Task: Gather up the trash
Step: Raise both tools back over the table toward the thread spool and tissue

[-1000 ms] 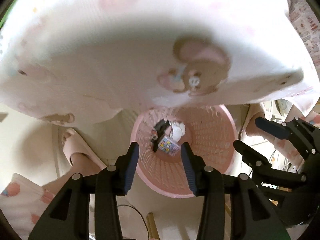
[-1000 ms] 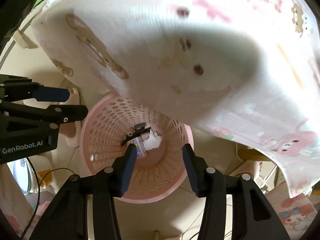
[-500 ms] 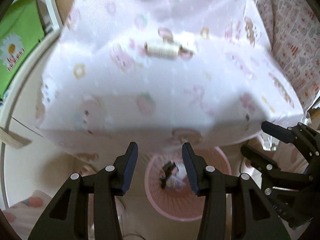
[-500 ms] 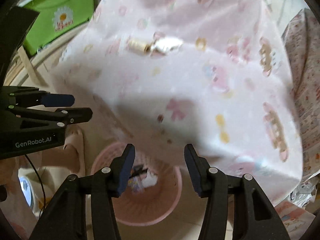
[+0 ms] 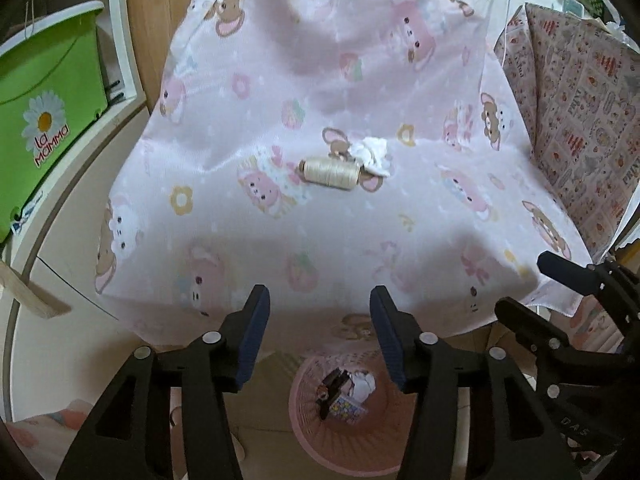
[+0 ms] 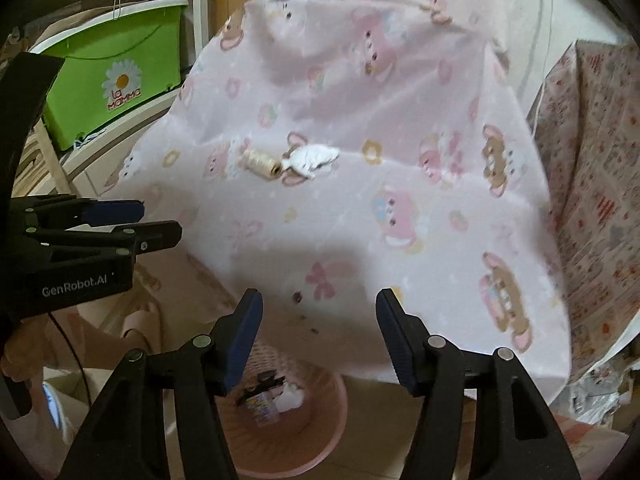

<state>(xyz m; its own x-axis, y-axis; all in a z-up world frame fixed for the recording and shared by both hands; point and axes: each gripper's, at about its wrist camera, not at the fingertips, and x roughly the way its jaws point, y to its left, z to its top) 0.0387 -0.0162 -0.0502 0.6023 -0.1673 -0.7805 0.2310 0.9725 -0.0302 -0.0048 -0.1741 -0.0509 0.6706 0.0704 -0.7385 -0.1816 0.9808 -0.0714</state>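
Left wrist view first: the left tongs (image 5: 318, 336) are spread and opening wider, with nothing between the blue pads. They hang over the near edge of a bench draped in a pink cartoon-print cloth (image 5: 248, 128). Straight up at 12 o'clock from them, out in the middle of the cloth, lies a spool of cream thread (image 5: 329, 174) on its side, and touching its 2 o'clock end is a crumpled white tissue (image 5: 374, 154). That's the trash left on top.

Down at 6 o'clock, partly under the bench edge, a pink perforated basket (image 5: 384, 436) sits on the floor. Inside it are a white wad, a black bit and a small colourful wrapper. At 3 o'clock the right tongs (image 5: 528, 288) poke into the picture from the side. At 9 o'clock, off the cloth, there's a green bin with a daisy logo (image 5: 44, 120).

Right wrist view is pretty much the same deal: the right tongs (image 6: 320, 336) are also spread, opening and holding nothing. The spool (image 6: 260, 163) and tissue (image 6: 314, 158) sit side by side around 12 o'clock, well apart from the pads. The basket (image 6: 320, 432) is at 6 o'clock, and the left tongs (image 6: 156, 222) come in at 9 o'clock with a gap between their tips.
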